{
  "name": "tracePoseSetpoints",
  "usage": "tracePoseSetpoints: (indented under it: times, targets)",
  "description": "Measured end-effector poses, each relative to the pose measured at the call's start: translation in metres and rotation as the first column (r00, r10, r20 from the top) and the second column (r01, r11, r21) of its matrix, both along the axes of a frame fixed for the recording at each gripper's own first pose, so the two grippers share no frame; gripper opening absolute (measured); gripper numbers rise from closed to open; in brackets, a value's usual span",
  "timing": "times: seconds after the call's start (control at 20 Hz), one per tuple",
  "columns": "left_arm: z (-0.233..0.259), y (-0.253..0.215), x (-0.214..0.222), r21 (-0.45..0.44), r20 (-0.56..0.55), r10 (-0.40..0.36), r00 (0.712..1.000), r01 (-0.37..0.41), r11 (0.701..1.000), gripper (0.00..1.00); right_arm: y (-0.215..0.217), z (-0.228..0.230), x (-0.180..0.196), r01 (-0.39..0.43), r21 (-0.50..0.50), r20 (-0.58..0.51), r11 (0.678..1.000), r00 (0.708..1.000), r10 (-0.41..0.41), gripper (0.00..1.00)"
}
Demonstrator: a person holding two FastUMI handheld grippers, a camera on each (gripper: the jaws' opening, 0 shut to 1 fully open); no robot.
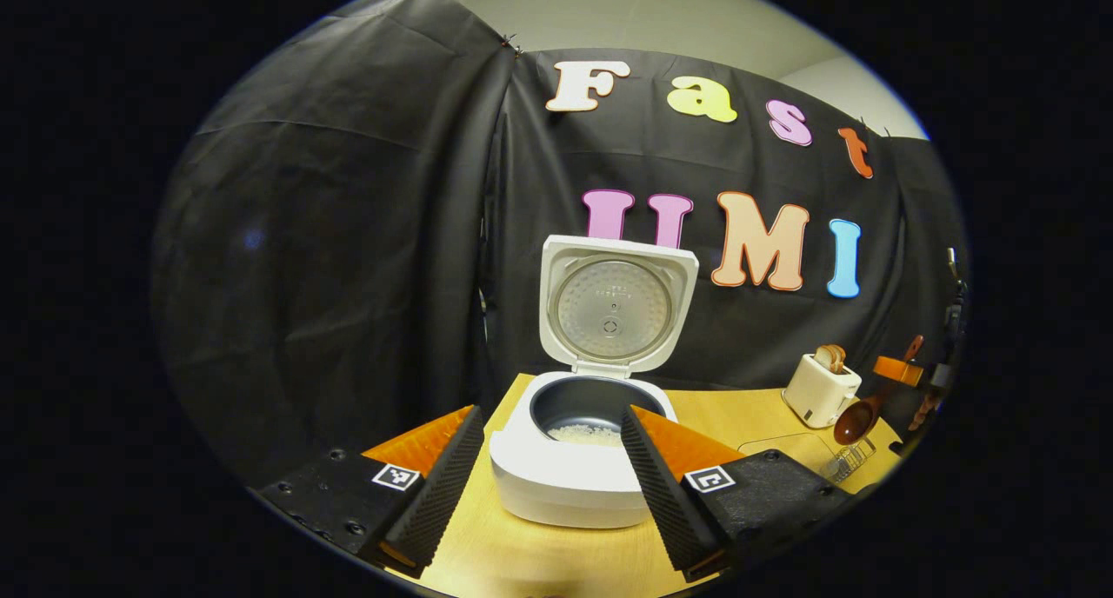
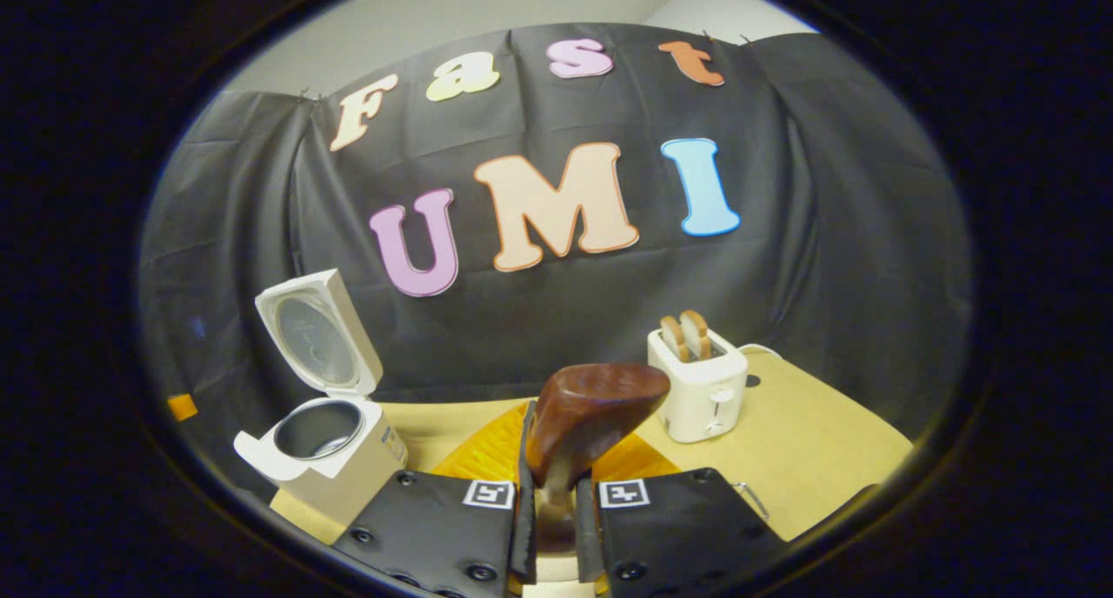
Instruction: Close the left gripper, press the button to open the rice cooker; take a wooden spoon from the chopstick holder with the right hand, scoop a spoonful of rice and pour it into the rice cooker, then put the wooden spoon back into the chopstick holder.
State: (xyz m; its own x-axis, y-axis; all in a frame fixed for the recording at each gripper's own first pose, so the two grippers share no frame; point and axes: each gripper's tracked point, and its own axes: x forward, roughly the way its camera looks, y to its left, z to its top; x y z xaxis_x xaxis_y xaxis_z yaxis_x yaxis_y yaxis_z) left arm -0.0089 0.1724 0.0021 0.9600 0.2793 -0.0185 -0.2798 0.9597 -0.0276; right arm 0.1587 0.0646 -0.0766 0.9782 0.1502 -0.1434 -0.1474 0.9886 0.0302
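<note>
Both fingers of right gripper [image 2: 556, 515] clamp wooden spoon [image 2: 587, 420]; left gripper [image 1: 543, 468] spread.

Left hand-held gripper [image 1: 548, 468] gapes wide; right hand-held gripper [image 2: 556, 494] is clamped tight.

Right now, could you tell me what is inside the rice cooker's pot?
A small layer of white rice lies in the rice cooker; the left gripper's finger covers its right part.

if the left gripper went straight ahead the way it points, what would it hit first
Most likely the rice cooker: its white front sits between the open left gripper's fingers, the raised lid behind it. Depth is hard to judge.
</note>
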Motion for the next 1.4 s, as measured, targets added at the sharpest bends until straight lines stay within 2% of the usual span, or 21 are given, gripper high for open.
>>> tracePoseSetpoints:
  times: [0.2,0.25,0.3,0.6,0.7,0.95,1.15,1.25,1.4]
  targets:
    - [0.002,0.012,-0.001,0.022,-0.003,0.001,1.0,-0.001,1.0,0.94,0.032,-0.044,0.001,-0.018,-0.088,-0.043,0.996,0.999,0.014,0.21]
    - [0.001,0.013,0.0,0.024,-0.003,-0.005,1.0,0.005,1.0,0.92,0.037,-0.057,0.001,-0.023,-0.106,-0.058,0.994,0.998,0.017,0.21]
    - [0.001,0.013,0.001,0.023,-0.004,-0.011,1.0,0.011,1.0,0.94,0.041,-0.066,0.001,-0.027,-0.117,-0.071,0.993,0.997,0.019,0.21]
    - [-0.006,0.017,0.009,0.012,-0.011,-0.036,0.999,0.036,0.999,0.94,0.047,-0.111,0.0,-0.019,-0.242,-0.1,0.97,0.995,-0.005,0.21]
    - [-0.007,0.017,0.01,0.014,-0.014,-0.045,0.999,0.045,0.999,0.94,0.053,-0.127,-0.002,-0.034,-0.249,-0.13,0.968,0.992,0.001,0.22]
    - [-0.01,0.025,0.011,0.016,-0.021,-0.049,0.999,0.05,0.999,0.94,0.084,-0.154,-0.023,-0.072,-0.121,-0.235,0.99,0.971,0.042,0.22]
    - [-0.016,0.028,0.012,-0.007,-0.027,-0.053,0.998,0.053,0.999,0.94,0.091,-0.16,-0.024,-0.005,0.086,-0.322,0.996,0.946,0.032,0.21]
    - [-0.016,0.028,0.012,-0.013,-0.026,-0.056,0.998,0.056,0.998,0.94,0.083,-0.163,-0.021,0.061,0.215,-0.373,0.975,0.928,0.024,0.21]
    - [-0.017,0.025,0.014,-0.014,-0.027,-0.064,0.998,0.064,0.998,0.94,0.069,-0.169,-0.022,0.158,0.358,-0.435,0.92,0.9,0.015,0.21]
